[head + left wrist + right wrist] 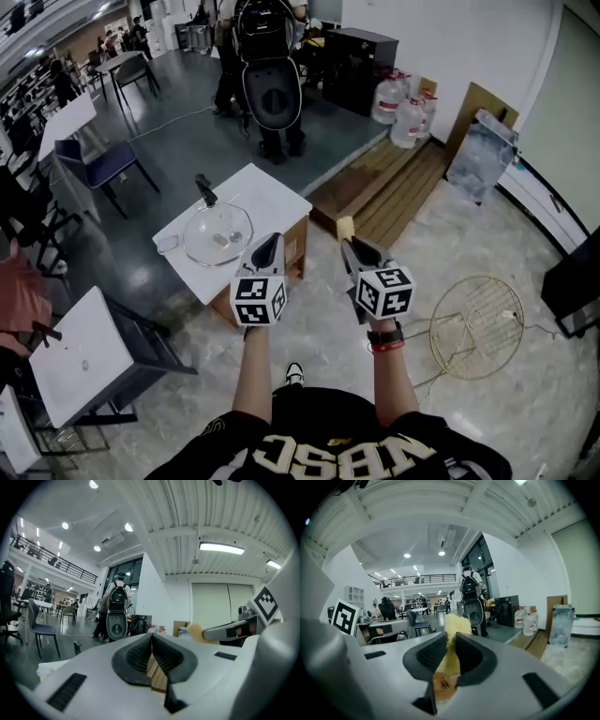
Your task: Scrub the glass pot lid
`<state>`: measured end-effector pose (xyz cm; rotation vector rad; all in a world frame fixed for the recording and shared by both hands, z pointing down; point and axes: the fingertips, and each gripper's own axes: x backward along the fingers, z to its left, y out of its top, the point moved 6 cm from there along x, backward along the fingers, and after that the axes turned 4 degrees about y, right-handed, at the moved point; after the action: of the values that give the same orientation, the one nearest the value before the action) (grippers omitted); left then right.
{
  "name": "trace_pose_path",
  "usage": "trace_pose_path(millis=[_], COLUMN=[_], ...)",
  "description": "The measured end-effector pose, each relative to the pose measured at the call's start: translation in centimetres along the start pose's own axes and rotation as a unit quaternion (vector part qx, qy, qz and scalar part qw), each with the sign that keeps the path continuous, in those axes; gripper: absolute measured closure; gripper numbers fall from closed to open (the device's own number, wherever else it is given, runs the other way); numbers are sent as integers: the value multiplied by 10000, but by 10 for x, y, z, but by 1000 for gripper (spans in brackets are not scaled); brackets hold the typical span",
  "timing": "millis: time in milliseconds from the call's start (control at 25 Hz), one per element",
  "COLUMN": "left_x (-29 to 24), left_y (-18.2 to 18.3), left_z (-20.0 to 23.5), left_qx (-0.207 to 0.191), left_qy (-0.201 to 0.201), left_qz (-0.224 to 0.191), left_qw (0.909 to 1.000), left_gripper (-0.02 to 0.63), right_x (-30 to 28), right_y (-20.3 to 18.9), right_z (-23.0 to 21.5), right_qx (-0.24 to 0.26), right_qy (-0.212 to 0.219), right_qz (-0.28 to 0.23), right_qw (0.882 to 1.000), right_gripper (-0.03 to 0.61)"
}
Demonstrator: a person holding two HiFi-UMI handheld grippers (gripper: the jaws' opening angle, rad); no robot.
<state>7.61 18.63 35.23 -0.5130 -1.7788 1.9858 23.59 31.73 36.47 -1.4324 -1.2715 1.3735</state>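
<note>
A glass pot lid point(217, 234) lies flat on a small white table point(272, 199), with a black handled thing point(204, 189) behind it. My left gripper point(271, 243) is held in the air just right of the lid, jaws shut with nothing between them point(151, 637). My right gripper point(349, 240) hovers over the floor to the right, shut on a yellow sponge point(454, 625) that sticks out past the fingertips; the yellow sponge point(345, 226) also shows in the head view. In the left gripper view the right gripper point(225, 631) points the same way.
A small white object point(167, 244) lies at the table's left corner. Another white table point(77, 354) stands at lower left. A round wire rack point(475, 324) lies on the floor to the right. Wooden boards point(394, 187), water bottles point(405, 114) and a person with a backpack point(267, 66) are beyond.
</note>
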Motion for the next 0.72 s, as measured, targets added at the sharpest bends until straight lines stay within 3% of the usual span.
trace_pose_path(millis=[360, 720], left_x=[-43, -55], left_y=[-19, -27], left_z=[103, 204], left_qx=[231, 440], left_qy=[461, 1613], left_qz=[296, 438], left_qw=[9982, 9850], left_gripper=[597, 597], right_x=[-132, -259], right_y=[4, 22], right_z=[41, 70], right_qx=[169, 405], right_qy=[818, 1955], right_qz=[339, 565], right_qw=[9959, 9782], right_gripper=[512, 511])
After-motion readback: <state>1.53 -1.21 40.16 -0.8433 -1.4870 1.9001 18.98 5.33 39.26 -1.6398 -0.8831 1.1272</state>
